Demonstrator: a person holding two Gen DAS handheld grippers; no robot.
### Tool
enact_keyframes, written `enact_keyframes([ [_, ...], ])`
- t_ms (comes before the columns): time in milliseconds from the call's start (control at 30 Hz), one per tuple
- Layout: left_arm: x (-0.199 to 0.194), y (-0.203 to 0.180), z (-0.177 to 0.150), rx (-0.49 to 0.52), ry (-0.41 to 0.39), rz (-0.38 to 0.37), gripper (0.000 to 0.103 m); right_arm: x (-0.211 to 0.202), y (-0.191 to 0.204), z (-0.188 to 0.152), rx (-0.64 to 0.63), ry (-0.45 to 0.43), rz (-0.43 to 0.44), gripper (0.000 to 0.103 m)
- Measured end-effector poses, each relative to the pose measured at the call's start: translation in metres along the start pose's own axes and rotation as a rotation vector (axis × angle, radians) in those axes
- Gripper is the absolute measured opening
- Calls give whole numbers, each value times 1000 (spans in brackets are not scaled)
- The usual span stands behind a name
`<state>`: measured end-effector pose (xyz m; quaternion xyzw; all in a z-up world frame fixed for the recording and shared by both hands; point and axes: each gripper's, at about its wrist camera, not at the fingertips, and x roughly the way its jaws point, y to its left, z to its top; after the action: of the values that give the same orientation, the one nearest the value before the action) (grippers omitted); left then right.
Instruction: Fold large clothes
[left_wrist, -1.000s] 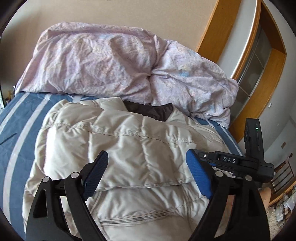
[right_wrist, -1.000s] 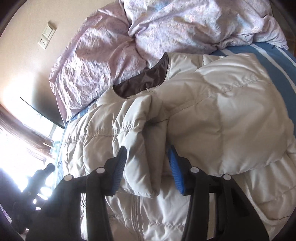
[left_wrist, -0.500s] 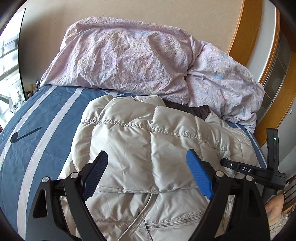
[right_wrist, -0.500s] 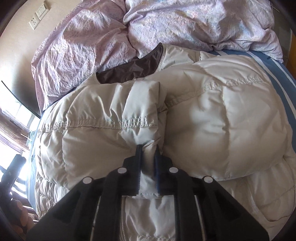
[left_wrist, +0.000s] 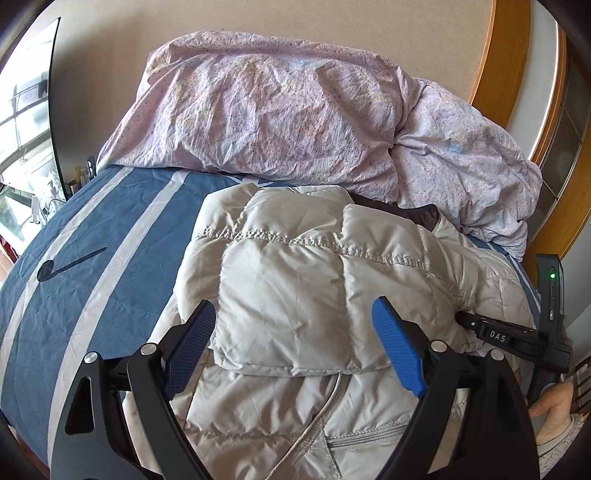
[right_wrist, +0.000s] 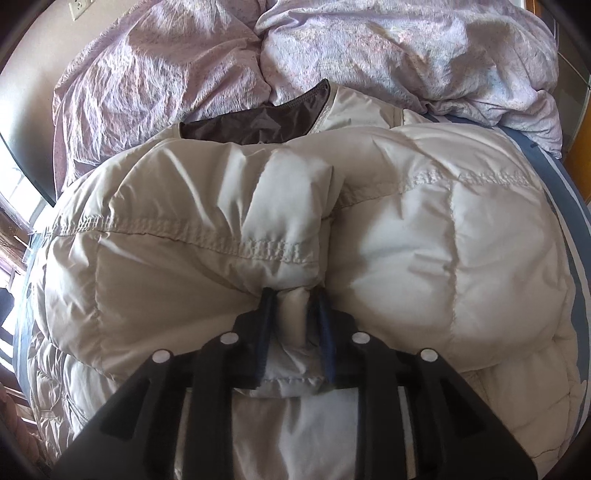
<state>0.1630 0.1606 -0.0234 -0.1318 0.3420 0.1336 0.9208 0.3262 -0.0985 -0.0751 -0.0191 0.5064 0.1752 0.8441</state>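
The cream puffer jacket (left_wrist: 295, 295) lies lengthwise on the bed, dark collar (right_wrist: 258, 123) toward the crumpled lilac duvet (left_wrist: 277, 110) at the head edge. Both sleeves are folded across its front. The right gripper (right_wrist: 295, 332) pinches 1 sleeve cuff; the left gripper (left_wrist: 293, 347) hovers wide, empty. Bare striped sheet (left_wrist: 92, 258) runs along the jacket's left.

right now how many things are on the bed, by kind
jacket: 1
duvet: 1
left gripper, open: 1
right gripper, shut on jacket: 1
total: 4
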Motion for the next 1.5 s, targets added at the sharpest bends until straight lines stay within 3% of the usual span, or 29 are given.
enact_keyframes([
  [67,-6,6,-3,13,-4,14,91,-11,-9,0,24,-12,31,54],
  [300,-30,47,-20,22,39,-16,93,-67,-55,-13,85,-47,84,73],
  [567,-62,120,-62,-33,154,-116,93,-133,-173,-78,257,-47,153,83],
  [733,-73,144,-87,-94,233,-255,93,-148,-230,-131,337,8,176,83],
  [933,-71,148,-114,-171,309,-381,87,-145,-260,-181,413,63,289,83],
  [1033,-65,143,-122,-203,331,-433,83,-140,-263,-190,432,74,359,82],
  [1167,-64,136,-126,-196,331,-449,81,-130,-259,-195,422,125,441,73],
  [1500,-68,134,-141,-259,363,-546,75,-126,-249,-201,366,150,570,66],
])
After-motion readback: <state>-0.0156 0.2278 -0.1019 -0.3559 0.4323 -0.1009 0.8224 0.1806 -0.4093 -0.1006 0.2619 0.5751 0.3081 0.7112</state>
